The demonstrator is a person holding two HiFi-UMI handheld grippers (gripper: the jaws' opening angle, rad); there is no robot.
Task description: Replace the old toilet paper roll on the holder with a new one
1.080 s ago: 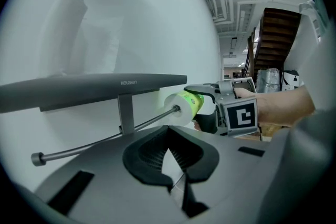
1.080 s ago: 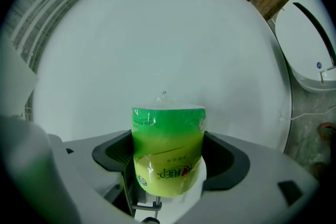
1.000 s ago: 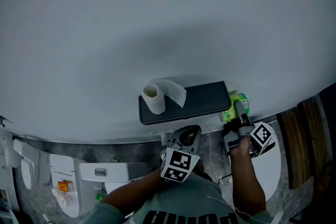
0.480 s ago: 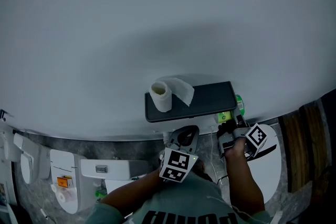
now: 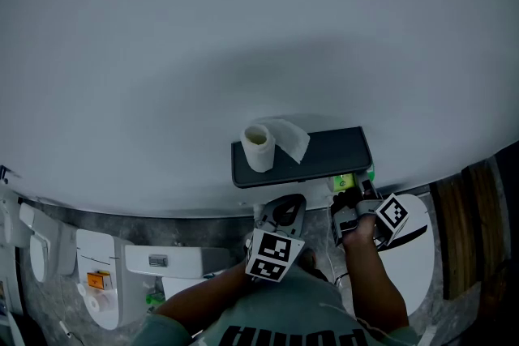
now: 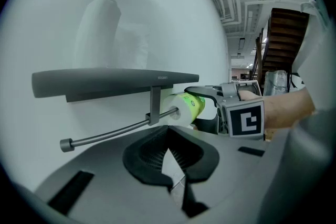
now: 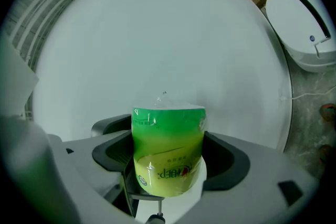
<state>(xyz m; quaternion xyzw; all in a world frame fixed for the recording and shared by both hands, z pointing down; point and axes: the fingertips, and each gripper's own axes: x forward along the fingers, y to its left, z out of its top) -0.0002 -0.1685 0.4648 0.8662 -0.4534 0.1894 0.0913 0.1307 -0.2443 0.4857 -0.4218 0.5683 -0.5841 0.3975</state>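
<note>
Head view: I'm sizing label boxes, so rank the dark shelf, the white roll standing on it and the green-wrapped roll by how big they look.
1. dark shelf
2. white roll
3. green-wrapped roll: mostly hidden under the shelf, so only its visible part ranks last.

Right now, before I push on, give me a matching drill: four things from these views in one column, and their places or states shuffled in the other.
Column one
1. nearly spent white paper roll
2. green plastic-wrapped new roll
3. thin metal holder rod
4. left gripper

Column two
A. jaws together, holding nothing
B. standing on top of the dark flat shelf
C. hanging under that shelf
D. clamped in the right gripper

Pairs: 1-B, 2-D, 3-C, 4-A
</note>
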